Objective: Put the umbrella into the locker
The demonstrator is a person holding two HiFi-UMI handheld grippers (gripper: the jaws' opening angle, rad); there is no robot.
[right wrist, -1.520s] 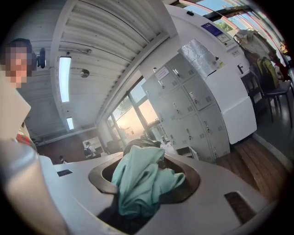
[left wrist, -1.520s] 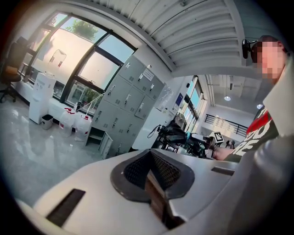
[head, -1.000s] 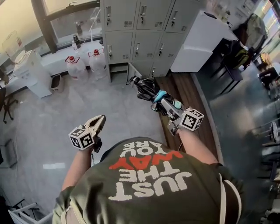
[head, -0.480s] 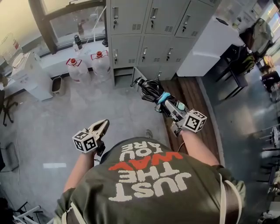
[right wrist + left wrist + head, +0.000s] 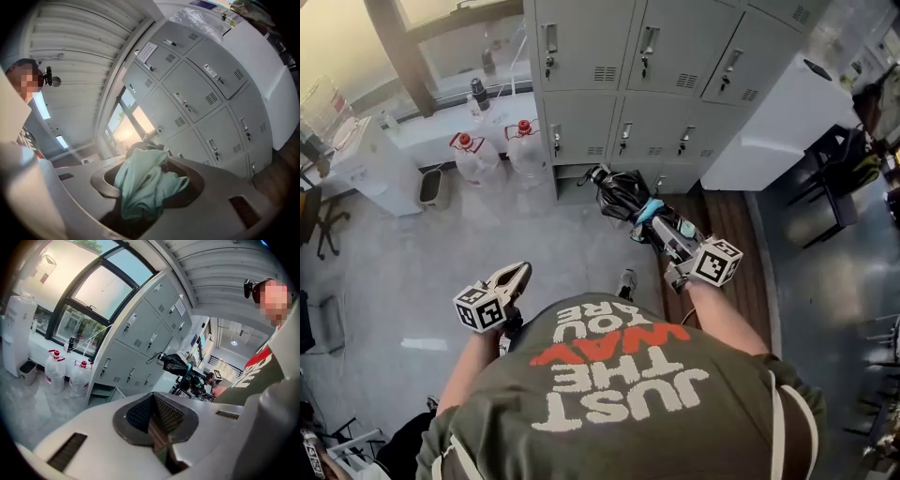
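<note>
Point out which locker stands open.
The bottom-row locker at the left end, nearest the water bottles; its door is swung out, all others look shut.

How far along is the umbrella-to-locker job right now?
Done: the folded black umbrella is picked up, clamped in the right gripper, and a bottom locker compartment stands open. In hand: the umbrella is carried in the air, pointing toward the lockers but short of them. The left gripper is shut and empty. Left: reach the open compartment, slide the umbrella in, release.
</note>
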